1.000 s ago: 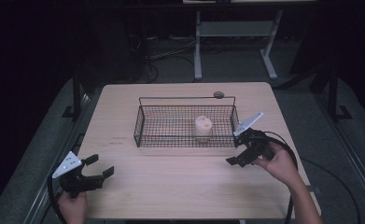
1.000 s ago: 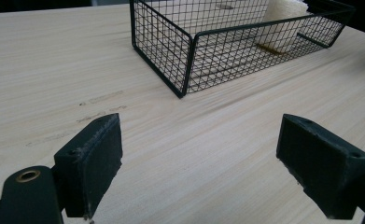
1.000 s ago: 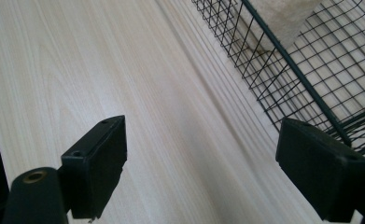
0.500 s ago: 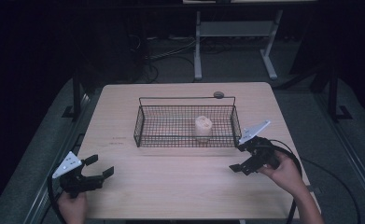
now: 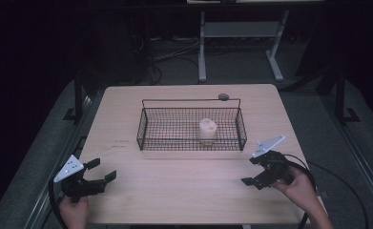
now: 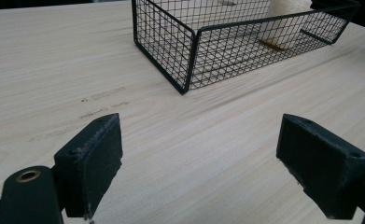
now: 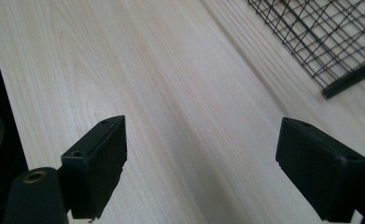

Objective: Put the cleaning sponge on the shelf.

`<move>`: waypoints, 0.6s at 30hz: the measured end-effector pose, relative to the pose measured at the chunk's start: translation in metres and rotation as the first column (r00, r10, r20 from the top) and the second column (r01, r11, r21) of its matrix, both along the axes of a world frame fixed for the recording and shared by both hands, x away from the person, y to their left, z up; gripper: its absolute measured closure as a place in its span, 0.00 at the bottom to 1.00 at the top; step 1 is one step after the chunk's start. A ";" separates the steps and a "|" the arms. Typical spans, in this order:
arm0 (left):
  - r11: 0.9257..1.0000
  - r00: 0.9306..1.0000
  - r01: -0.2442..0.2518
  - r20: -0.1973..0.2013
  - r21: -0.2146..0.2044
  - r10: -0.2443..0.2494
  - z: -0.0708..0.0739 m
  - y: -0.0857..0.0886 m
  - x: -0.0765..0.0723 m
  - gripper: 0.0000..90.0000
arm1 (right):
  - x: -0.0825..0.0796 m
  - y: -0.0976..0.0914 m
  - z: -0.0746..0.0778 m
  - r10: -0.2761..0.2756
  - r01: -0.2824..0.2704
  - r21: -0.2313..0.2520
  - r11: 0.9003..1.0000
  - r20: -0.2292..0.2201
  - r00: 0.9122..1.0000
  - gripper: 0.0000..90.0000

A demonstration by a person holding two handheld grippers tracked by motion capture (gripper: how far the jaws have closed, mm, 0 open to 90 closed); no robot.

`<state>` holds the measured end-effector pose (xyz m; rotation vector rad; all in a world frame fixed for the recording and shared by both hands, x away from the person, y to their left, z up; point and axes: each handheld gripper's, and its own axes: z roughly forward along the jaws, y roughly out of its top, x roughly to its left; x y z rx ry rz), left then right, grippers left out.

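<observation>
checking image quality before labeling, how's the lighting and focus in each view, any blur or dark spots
High view: table evenly lit, surroundings nearly black, wire basket sharp. Left gripper view: basket crisp, near jaws slightly soft, no glare. Right gripper view: tabletop brightly washed, basket corner and jaws somewhat soft.

Cream roll [image 5: 207,130] upright inside black wire basket [image 5: 146,129].

Left gripper [image 5: 100,171] held low in one hand, jaws wide apart; right gripper [image 5: 253,170] likewise, jaws spread, nothing between.
</observation>
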<state>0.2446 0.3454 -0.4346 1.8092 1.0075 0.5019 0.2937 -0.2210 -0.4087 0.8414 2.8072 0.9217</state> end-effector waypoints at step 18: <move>1.000 1.000 0.004 -0.003 0.014 -0.004 0.000 -0.001 -0.001 0.15 | -0.024 -0.020 -0.013 -0.023 0.023 0.026 0.999 0.008 1.000 0.18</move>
